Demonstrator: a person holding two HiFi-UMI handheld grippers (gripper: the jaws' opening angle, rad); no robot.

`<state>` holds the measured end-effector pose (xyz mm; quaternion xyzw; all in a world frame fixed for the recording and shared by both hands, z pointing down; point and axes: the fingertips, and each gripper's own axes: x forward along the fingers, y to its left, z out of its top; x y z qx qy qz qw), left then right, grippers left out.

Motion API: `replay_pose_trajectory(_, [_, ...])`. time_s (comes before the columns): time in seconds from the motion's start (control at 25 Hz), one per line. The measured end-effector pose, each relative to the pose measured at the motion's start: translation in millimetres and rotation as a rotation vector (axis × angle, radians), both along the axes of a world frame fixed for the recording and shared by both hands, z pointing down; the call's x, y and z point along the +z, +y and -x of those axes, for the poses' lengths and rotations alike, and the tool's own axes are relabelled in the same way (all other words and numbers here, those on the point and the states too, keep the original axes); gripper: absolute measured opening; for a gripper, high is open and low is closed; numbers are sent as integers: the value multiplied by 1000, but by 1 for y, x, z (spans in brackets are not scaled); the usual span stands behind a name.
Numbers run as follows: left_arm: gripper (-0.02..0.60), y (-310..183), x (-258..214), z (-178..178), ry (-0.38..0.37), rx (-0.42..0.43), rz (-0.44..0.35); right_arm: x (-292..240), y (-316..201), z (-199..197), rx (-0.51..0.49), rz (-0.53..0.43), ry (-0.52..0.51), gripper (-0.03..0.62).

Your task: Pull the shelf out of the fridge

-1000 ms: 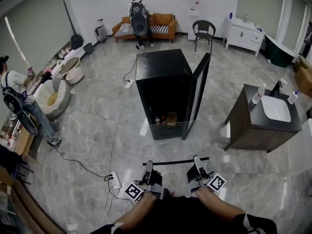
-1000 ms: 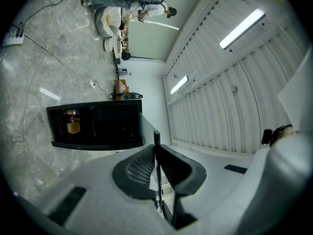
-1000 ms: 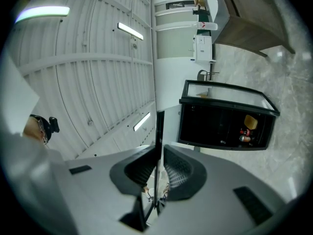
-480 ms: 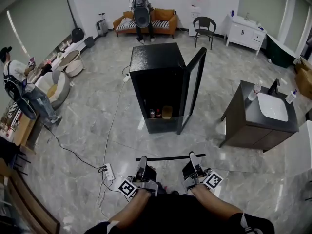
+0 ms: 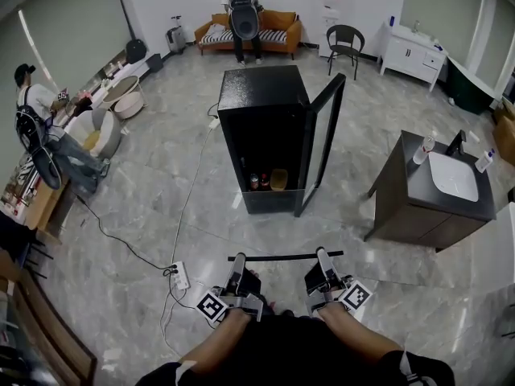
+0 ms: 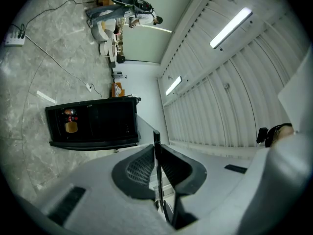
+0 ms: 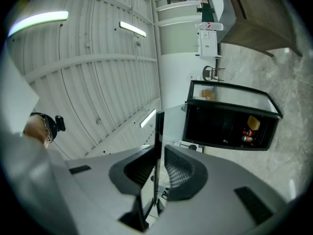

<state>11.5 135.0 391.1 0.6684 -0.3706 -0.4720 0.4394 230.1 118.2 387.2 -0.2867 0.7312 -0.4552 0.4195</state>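
The shelf [image 5: 286, 256], a glass pane with a black front strip, hangs level above the floor, well clear of the black fridge [image 5: 265, 103], whose door [image 5: 322, 147] stands open. My left gripper [image 5: 238, 265] is shut on its left part and my right gripper [image 5: 323, 260] on its right part. In the left gripper view the pane's edge [image 6: 156, 146] runs between the pads of the left gripper [image 6: 157, 155]. The right gripper [image 7: 159, 153] has just been opening slightly, with the shelf [image 7: 157, 126] still between its pads. Cans and a yellow item [image 5: 269, 181] sit low in the fridge.
A dark vanity with a white sink [image 5: 434, 191] stands to the right. A power strip [image 5: 179, 276] and its cable lie on the floor to the left. One person [image 5: 36, 135] is at the far left, another [image 5: 244, 18] by the sofa behind the fridge.
Both grippers and the shelf have drawn a little farther back from the fridge, so more floor shows between them. The person at the back has shifted by the sofa.
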Motion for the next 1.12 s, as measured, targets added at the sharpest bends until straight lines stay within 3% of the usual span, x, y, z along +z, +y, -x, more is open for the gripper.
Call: replay_pose_trajectory(1.12, [46,12,-14,-13,-47,3,-50,-7,10,-13,-18,-53,10,72])
